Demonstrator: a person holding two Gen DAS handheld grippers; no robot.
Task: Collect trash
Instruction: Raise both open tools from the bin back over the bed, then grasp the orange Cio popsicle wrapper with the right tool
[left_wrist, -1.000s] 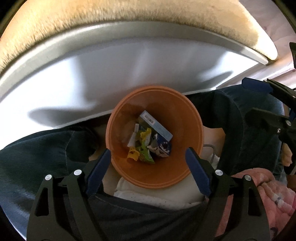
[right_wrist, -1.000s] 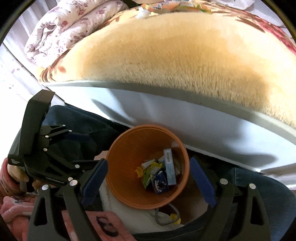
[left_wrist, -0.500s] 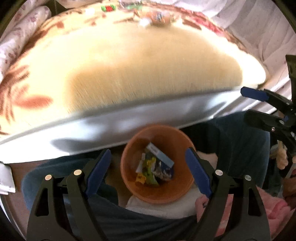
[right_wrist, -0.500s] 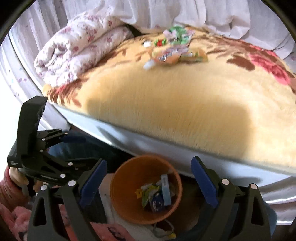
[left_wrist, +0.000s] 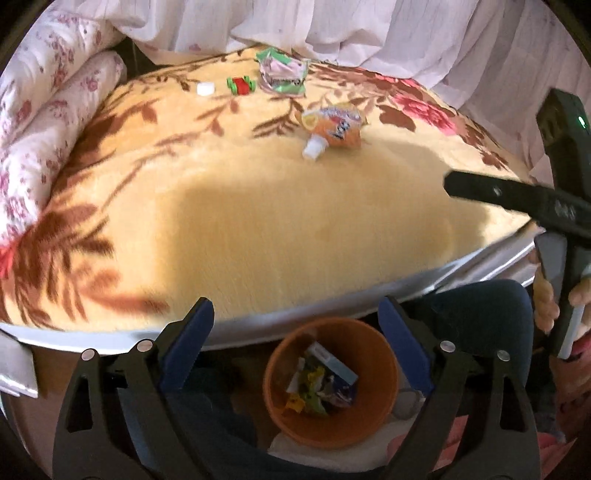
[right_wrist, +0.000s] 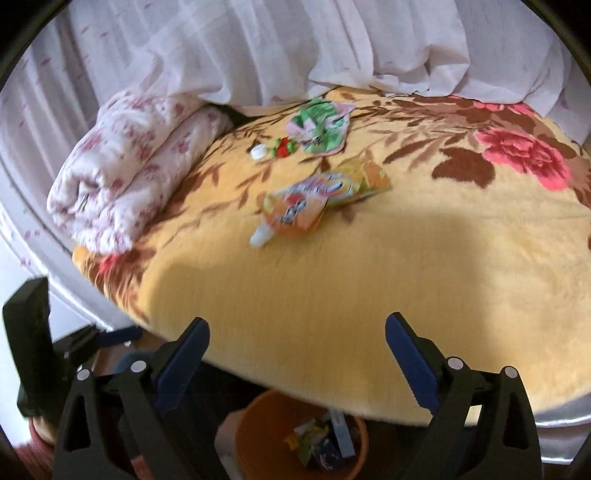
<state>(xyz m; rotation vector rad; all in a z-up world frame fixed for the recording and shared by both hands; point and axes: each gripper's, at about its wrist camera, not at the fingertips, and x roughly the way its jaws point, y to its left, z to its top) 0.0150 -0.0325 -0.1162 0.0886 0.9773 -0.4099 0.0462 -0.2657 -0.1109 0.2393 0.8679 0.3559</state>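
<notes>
An orange bin (left_wrist: 332, 380) (right_wrist: 266, 439) holding several wrappers and a small blue box stands on the floor below the bed's edge. On the yellow flowered blanket (left_wrist: 258, 221) (right_wrist: 369, 277) lie an orange drink pouch (left_wrist: 334, 127) (right_wrist: 295, 210), a green and pink wrapper (left_wrist: 282, 72) (right_wrist: 321, 127), a small red and green piece (left_wrist: 241, 85) (right_wrist: 282, 147) and a white cap (left_wrist: 205, 88) (right_wrist: 258, 151). My left gripper (left_wrist: 295, 332) hangs over the bin, jaws opening, nothing between them. My right gripper (right_wrist: 297, 338) is over the bed's near edge, jaws opening and empty.
A rolled floral quilt (left_wrist: 40, 129) (right_wrist: 129, 166) lies along the bed's left side. White curtains (right_wrist: 295, 44) hang behind the bed. The other gripper's body (left_wrist: 554, 206) and a hand (left_wrist: 546, 302) show at the right of the left wrist view.
Both grippers have risen and tipped up from the bin, so the bed top and its litter have come into view. The bin has slid to the bottom of both views.
</notes>
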